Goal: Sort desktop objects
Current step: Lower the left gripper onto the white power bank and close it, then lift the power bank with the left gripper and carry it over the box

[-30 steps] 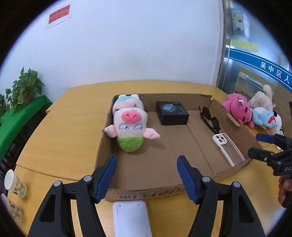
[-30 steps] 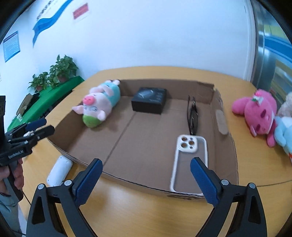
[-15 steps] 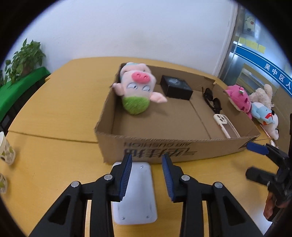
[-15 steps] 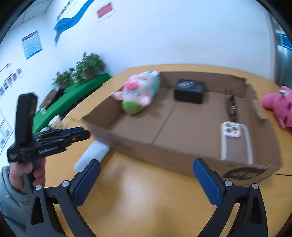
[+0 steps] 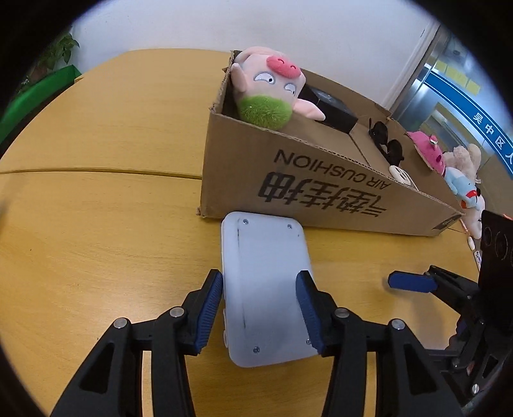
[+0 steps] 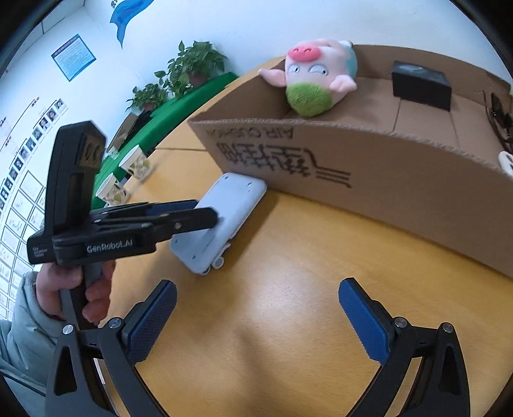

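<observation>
The left gripper (image 5: 261, 304) has been lowered astride the white device (image 5: 266, 288), jaws just reopened, apparently not yet clamped; the right gripper (image 6: 256, 317) is held wide open, empty.

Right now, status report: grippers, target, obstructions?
Left gripper jaws just opened, straddling white device on table. Right gripper open, empty. Cardboard box butts device's far end.

A white wall (image 6: 256, 29) hung with a blue poster (image 6: 73, 57) and rows of small notices backs a wooden bench (image 5: 96, 224); potted plants (image 6: 192, 64) line a green ledge (image 6: 179, 106), a metal-framed door (image 5: 449, 96) opposite.
</observation>
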`<state>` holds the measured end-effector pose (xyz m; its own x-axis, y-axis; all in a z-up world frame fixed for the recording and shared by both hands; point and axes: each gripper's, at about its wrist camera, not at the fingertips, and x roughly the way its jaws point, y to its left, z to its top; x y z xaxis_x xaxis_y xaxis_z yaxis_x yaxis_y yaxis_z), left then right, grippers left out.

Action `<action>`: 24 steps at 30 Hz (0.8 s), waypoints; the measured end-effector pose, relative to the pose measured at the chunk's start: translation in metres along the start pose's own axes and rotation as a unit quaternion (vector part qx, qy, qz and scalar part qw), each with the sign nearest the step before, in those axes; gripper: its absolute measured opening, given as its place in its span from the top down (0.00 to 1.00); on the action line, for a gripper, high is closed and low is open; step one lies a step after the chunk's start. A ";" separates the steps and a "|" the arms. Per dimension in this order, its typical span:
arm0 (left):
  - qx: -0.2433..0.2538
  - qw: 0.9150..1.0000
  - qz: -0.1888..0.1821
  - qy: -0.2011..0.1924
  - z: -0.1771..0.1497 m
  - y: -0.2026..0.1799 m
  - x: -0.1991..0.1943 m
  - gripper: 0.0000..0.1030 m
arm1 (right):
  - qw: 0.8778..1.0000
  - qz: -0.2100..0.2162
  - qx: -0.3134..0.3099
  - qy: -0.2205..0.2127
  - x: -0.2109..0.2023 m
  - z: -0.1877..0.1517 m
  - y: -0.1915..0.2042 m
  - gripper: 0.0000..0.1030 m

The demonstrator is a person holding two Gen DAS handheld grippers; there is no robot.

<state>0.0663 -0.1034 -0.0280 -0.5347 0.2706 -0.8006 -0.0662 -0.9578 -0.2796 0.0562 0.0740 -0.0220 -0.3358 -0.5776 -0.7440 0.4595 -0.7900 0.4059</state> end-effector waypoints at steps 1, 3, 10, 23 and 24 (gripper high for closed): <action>0.007 1.000 0.000 -0.001 0.000 -0.003 0.000 0.54 | 1.000 -0.001 0.001 0.001 0.000 -0.001 0.000 0.01; 0.021 1.000 0.002 -0.003 -0.001 -0.009 0.001 0.54 | 1.000 -0.002 0.006 0.002 0.000 -0.004 -0.003 0.01; 0.009 0.998 -0.053 0.021 -0.004 -0.036 0.016 0.56 | 1.000 0.000 0.028 0.001 -0.005 -0.012 -0.013 0.01; -0.024 0.990 -0.107 0.086 -0.013 -0.084 0.034 0.56 | 0.998 -0.049 -0.034 0.006 -0.012 -0.033 0.000 0.01; -0.029 0.990 -0.111 0.087 -0.013 -0.082 0.035 0.56 | 0.998 -0.057 -0.039 0.006 -0.011 -0.034 0.002 0.01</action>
<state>0.0636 -0.0140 -0.0398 -0.3579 0.4918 -0.7938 -0.1153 -0.8669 -0.4851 0.0888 0.0857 -0.0307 -0.3803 -0.4826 -0.7890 0.4823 -0.8314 0.2761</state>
